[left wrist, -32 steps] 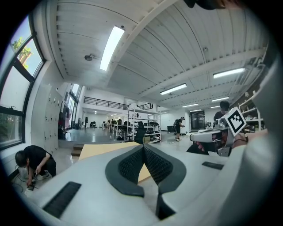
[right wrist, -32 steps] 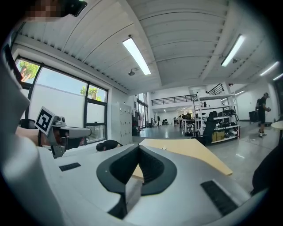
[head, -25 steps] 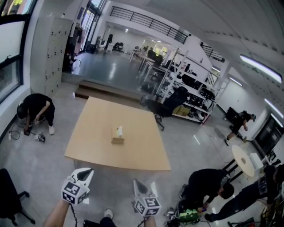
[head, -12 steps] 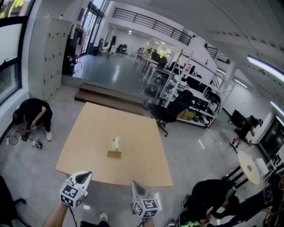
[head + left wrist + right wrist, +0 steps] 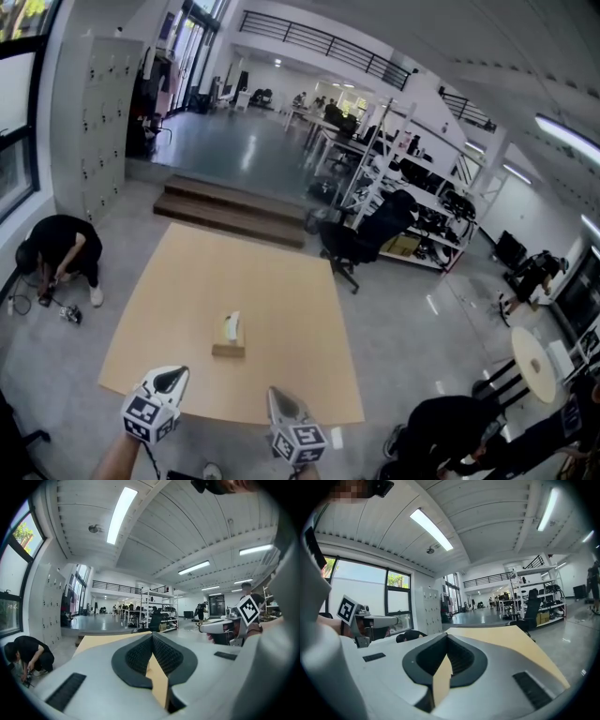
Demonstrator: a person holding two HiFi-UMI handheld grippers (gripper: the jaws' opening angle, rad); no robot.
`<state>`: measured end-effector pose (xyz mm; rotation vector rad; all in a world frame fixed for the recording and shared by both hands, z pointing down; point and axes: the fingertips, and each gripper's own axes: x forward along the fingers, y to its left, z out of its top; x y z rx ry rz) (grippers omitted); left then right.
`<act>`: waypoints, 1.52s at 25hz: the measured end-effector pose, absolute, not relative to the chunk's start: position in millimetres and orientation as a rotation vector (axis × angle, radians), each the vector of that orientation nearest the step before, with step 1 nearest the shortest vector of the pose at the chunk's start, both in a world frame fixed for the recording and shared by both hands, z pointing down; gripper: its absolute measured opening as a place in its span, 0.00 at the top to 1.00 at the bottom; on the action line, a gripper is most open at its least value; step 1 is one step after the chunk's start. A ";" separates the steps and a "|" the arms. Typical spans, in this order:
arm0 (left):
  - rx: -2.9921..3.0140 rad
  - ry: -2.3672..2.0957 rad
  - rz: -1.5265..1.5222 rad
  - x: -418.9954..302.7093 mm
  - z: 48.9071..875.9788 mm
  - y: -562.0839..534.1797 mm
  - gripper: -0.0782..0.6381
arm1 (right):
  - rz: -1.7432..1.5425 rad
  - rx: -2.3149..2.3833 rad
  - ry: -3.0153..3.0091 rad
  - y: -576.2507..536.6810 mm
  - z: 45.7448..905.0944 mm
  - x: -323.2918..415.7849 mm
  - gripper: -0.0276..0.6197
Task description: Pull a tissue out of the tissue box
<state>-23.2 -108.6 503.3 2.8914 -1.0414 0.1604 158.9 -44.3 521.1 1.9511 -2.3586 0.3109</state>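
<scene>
Tan worktop (image 5: 272,281) carries the tissue box (image 5: 228,345) toward its near side, clear of every edge, bare surface all around. Closed together and empty, the left tongs (image 5: 172,379) and right tongs (image 5: 278,403) hover at the near edge.

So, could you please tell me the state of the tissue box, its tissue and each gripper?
tissue box: upright on the table, untouched.
tissue: sticking up from the box, not pulled out.
left gripper: jaws together, empty, short of the box.
right gripper: jaws together, empty, short of the box.
</scene>
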 end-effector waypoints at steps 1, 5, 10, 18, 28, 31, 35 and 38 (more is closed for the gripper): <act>2.889 -1.051 0.166 -20.2 503.7 -116.5 0.88 | 0.313 1.945 -2.360 -52.3 521.8 162.7 0.96; 2.860 -1.088 0.172 -11.5 513.0 -145.6 0.88 | 0.341 1.916 -2.368 -81.0 529.5 175.1 0.96; 2.847 -1.147 0.197 -0.1 505.0 -173.4 0.88 | 0.356 1.849 -2.401 -113.2 535.1 180.8 0.96; 2.820 -1.205 0.210 8.8 511.4 -197.4 0.88 | 0.406 1.799 -2.449 -143.9 544.2 185.6 0.96; 2.803 -1.211 0.208 14.1 522.4 -224.3 0.88 | 0.404 1.803 -2.440 -169.4 550.1 194.7 0.96; 2.798 -1.214 0.216 16.3 523.5 -239.7 0.88 | 0.405 1.830 -2.455 -182.6 546.9 200.0 0.96; 2.799 -1.206 0.205 12.6 529.5 -261.9 0.88 | 0.381 1.826 -2.454 -204.0 545.4 195.4 0.96; 2.797 -1.203 0.211 11.1 535.8 -274.5 0.88 | 0.356 1.836 -2.435 -217.3 547.4 192.5 0.96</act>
